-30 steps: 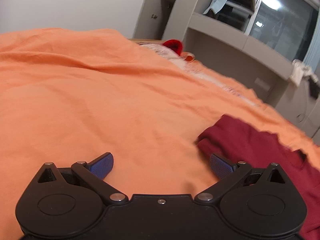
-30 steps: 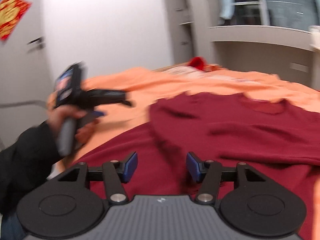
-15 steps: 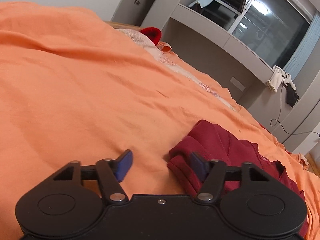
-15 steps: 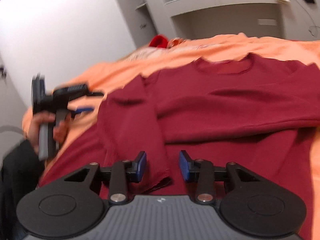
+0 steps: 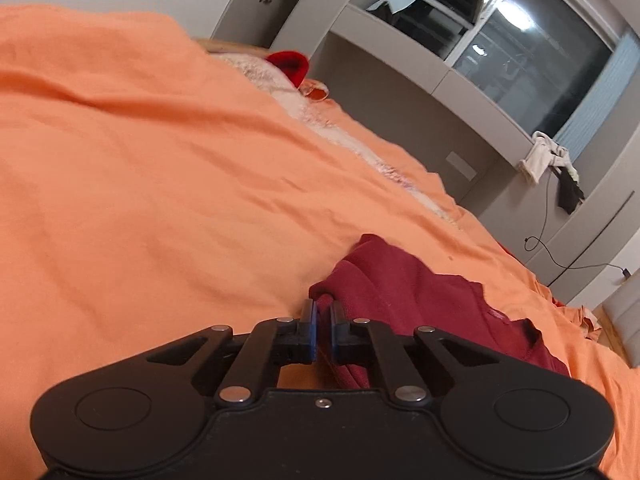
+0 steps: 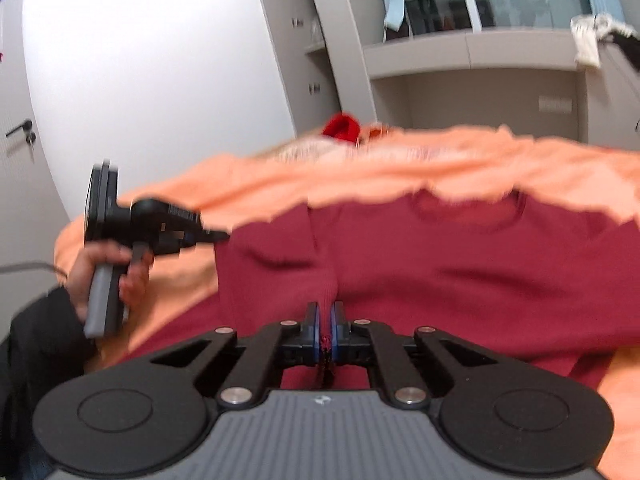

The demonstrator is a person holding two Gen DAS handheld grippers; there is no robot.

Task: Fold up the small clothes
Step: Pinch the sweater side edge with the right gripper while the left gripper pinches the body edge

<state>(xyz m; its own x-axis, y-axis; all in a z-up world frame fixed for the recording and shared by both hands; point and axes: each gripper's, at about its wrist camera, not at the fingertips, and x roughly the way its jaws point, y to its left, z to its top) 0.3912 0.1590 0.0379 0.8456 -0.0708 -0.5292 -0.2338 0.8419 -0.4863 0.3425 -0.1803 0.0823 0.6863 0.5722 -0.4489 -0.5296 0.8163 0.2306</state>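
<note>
A dark red long-sleeved top (image 6: 460,272) lies spread on the orange bed sheet (image 5: 140,180), neckline toward the far side. In the right wrist view my right gripper (image 6: 325,312) is closing its jaws on the end of a sleeve that is folded across the body; the pads pinch the cloth. In the left wrist view my left gripper (image 5: 323,308) is likewise closing on a bunched edge of the same top (image 5: 400,288), with fabric pressed between the pads. The right wrist view also shows the left gripper (image 6: 218,235), held by a hand (image 6: 104,264), its tip at the top's left edge.
A bright red item (image 5: 290,65) and a pale patterned cloth (image 5: 280,92) lie at the head of the bed. Grey shelving (image 5: 400,80) and a window stand behind, with a white cloth (image 5: 540,156) and a cable hanging. A door handle (image 6: 20,128) shows far left.
Both grippers went from open to shut on the red top. The left moved right onto the top's edge; the right came onto the folded sleeve's end.
</note>
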